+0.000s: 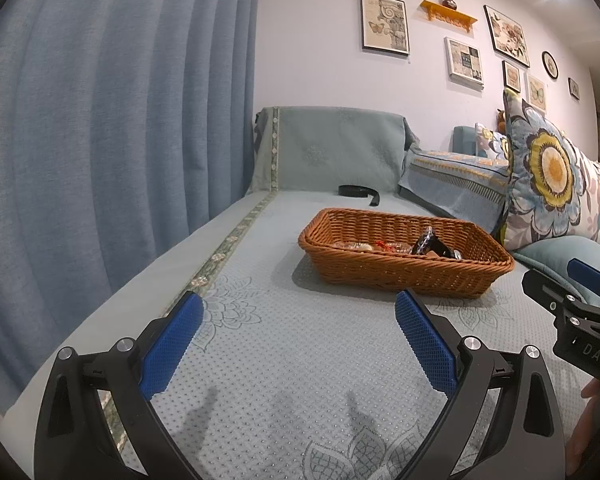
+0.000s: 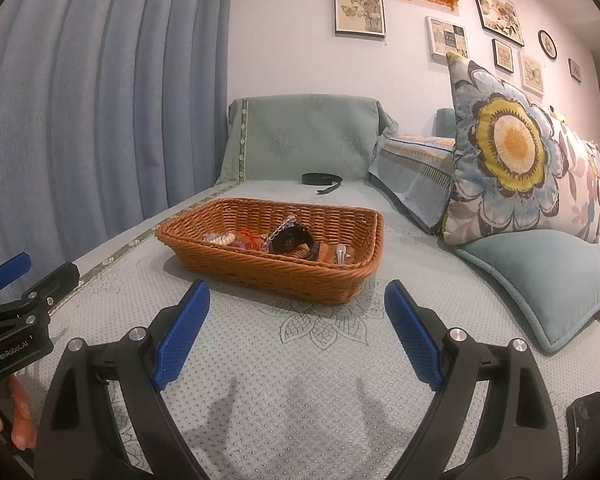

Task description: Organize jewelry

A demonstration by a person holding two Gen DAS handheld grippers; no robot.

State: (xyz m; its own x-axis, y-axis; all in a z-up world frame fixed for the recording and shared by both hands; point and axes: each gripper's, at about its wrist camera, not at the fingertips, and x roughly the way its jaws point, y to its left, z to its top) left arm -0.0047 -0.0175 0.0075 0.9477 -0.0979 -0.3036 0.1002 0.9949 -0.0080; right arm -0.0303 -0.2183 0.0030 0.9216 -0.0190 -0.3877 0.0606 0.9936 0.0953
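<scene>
**Wicker basket of jewelry on the sofa, both grippers empty**

A shallow rectangular basket [image 2: 268, 264] of woven orange-brown wicker sits on the sofa seat [image 2: 300, 360], whose grey-green cover is quilted with small raised dots and stitched leaf outlines. Inside the basket lies a small heap of jewelry — a black round-faced watch [image 2: 290, 240], a string of clear beads [image 2: 280, 228] draped over it, a pale beaded piece [image 2: 220, 239], something red and tangled [image 2: 249, 238], and a silvery clip [image 2: 341, 255] at the right end.

The left hand-held gripper [image 1: 300, 320] hovers low over the seat just short of the basket, its ribbed blue pads [image 1: 172, 344] spread wide with nothing between them. The right hand-held gripper [image 2: 298, 308] is likewise spread apart and empty, the basket just ahead of its tips.

Behind the basket a black strap [image 2: 322, 179] lies coiled near the sofa's draped arm. A floral cushion [image 2: 512, 152] leans to the right over a plain teal one [image 2: 548, 276] — pleated blue curtains [image 2: 80, 120] hang on the left
</scene>
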